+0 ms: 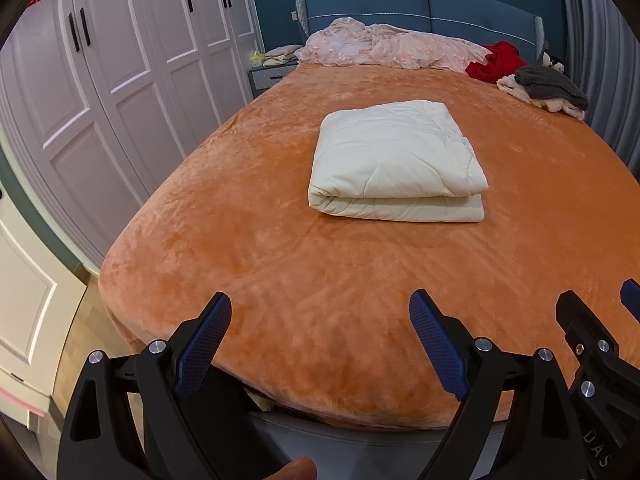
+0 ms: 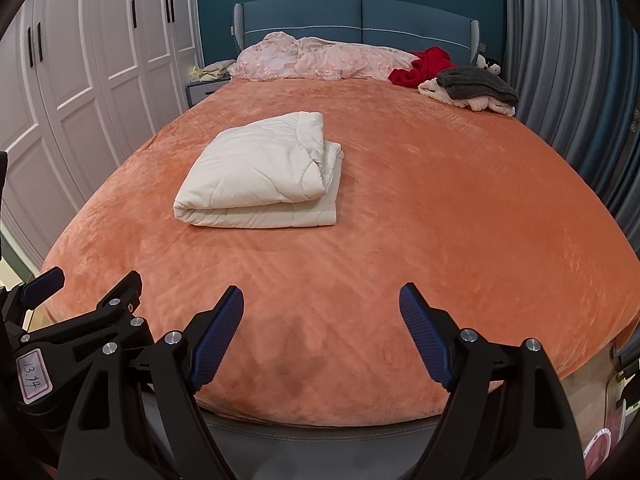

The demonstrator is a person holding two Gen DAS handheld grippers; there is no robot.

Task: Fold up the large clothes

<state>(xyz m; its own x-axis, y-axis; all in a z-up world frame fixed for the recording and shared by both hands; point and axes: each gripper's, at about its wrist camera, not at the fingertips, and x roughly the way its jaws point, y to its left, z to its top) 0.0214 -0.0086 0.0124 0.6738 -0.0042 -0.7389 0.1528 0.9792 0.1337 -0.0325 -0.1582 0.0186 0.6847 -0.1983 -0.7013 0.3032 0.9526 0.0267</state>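
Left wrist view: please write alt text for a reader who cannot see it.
A folded cream quilt lies in the middle of an orange bedspread, untouched. The left gripper hovers open and empty over the bed's near edge. A pink duvet and loose clothes sit by the blue headboard.

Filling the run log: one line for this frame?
quilt: folded, mid-bed | left gripper: open, empty | right gripper: open, empty | both at foot edge
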